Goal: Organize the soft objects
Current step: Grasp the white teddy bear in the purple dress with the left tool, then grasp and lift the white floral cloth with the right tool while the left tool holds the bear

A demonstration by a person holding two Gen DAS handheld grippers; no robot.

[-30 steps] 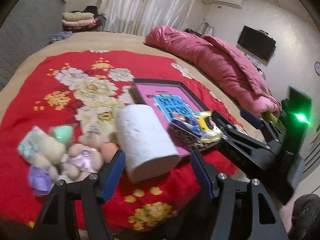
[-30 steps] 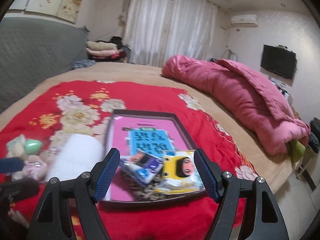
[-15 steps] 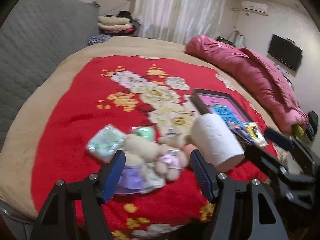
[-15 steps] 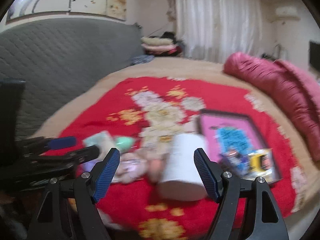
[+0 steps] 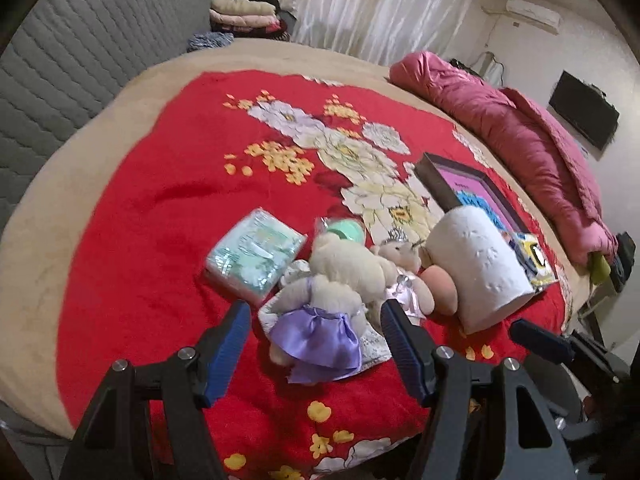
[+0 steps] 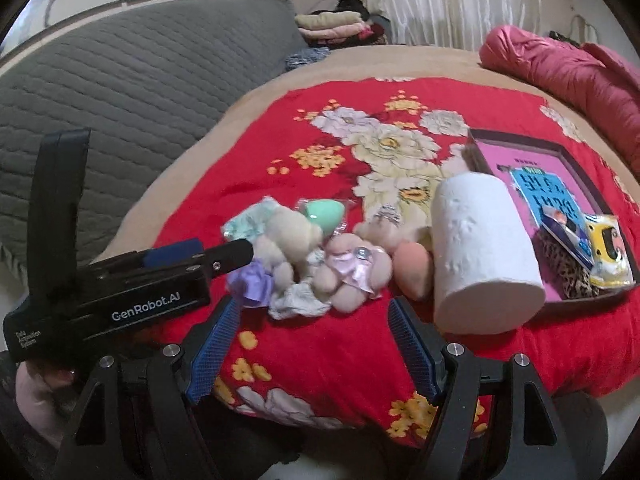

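Both sets of jaws stand spread with nothing between them as I hover over the bed (image 5: 100, 200); the plush toys (image 5: 340, 276) lie heaped beside the toilet roll (image 5: 476, 264) on the red blanket (image 5: 168, 208).

On the red flowered blanket (image 5: 152, 216), a white paper roll (image 5: 478, 264) lies right of the cream plush bears (image 5: 352, 268). A wrapped tissue pack (image 5: 254, 256) lies to their left. The dark-framed pink tray (image 6: 560, 184) sits right of the roll.

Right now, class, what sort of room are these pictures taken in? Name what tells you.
Most likely a bedroom: a wide bed with a red floral blanket, a grey quilted headboard, and a rolled pink duvet along one side.
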